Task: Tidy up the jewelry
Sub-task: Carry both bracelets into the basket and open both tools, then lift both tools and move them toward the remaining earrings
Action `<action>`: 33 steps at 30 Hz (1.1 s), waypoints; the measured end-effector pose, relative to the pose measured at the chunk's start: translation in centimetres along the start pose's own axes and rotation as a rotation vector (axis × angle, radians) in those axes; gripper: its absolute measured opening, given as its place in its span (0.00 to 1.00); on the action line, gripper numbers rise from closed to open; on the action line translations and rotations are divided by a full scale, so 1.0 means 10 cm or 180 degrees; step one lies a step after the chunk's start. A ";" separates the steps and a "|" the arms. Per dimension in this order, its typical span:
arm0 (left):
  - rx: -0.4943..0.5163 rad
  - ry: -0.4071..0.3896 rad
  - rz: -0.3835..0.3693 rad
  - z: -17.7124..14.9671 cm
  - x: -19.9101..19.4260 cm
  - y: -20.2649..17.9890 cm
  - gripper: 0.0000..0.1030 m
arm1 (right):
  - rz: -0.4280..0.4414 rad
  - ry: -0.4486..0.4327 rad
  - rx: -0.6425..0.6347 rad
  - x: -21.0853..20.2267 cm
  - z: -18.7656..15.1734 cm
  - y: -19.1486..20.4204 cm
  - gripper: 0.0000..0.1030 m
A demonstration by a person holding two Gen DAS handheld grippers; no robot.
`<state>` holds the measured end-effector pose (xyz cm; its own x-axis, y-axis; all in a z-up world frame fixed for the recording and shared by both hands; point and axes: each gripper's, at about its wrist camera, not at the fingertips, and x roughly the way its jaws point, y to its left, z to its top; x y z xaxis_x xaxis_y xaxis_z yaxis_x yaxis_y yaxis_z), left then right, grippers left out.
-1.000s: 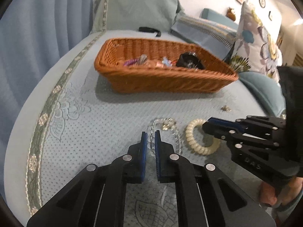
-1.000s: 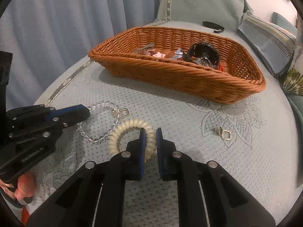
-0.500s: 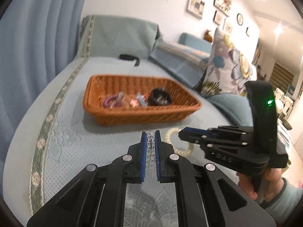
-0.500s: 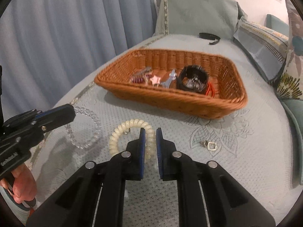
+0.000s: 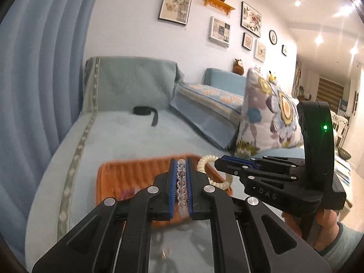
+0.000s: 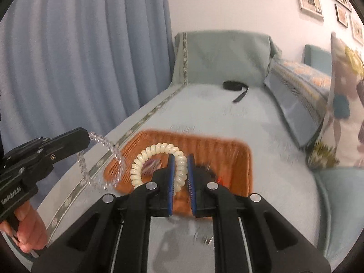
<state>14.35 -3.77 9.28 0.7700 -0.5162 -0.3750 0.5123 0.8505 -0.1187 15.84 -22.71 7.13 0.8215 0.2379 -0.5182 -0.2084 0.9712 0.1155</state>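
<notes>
Where both pieces lay on the bedcover a second ago, they are now lifted clear. A clear bead bracelet [image 5: 182, 186] is pinched in the left gripper [image 5: 181, 182], a cream spiral coil bracelet [image 6: 157, 161] in the right gripper [image 6: 180, 177]. Beyond, a blurred woven orange basket [image 6: 227, 150] probably awaits them.

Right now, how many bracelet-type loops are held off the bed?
2. The clear bead bracelet sits in the left gripper, and the cream spiral coil band in the right gripper, both above the wicker basket. Its blurred contents may hide more.
</notes>
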 end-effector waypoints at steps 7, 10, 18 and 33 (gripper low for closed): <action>-0.0120 0.0108 0.0049 0.07 0.65 0.29 0.06 | -0.0140 0.0201 -0.0042 0.65 0.19 -0.08 0.09; -0.0234 0.0230 0.0081 -0.03 0.89 0.43 0.06 | -0.0222 0.0396 -0.0061 1.00 0.09 -0.08 0.09; -0.0387 0.0497 0.0136 -0.40 1.18 0.62 0.06 | -0.0212 0.0731 -0.0010 1.42 -0.14 -0.13 0.09; -0.0457 0.0318 0.0264 -0.32 0.49 0.67 0.37 | -0.0083 0.0492 0.0098 0.79 -0.03 -0.18 0.40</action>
<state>20.32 -0.27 3.71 0.7621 -0.4372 -0.4776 0.3836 0.8991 -0.2108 22.51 -22.63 2.60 0.7344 0.2102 -0.6453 -0.1698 0.9775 0.1251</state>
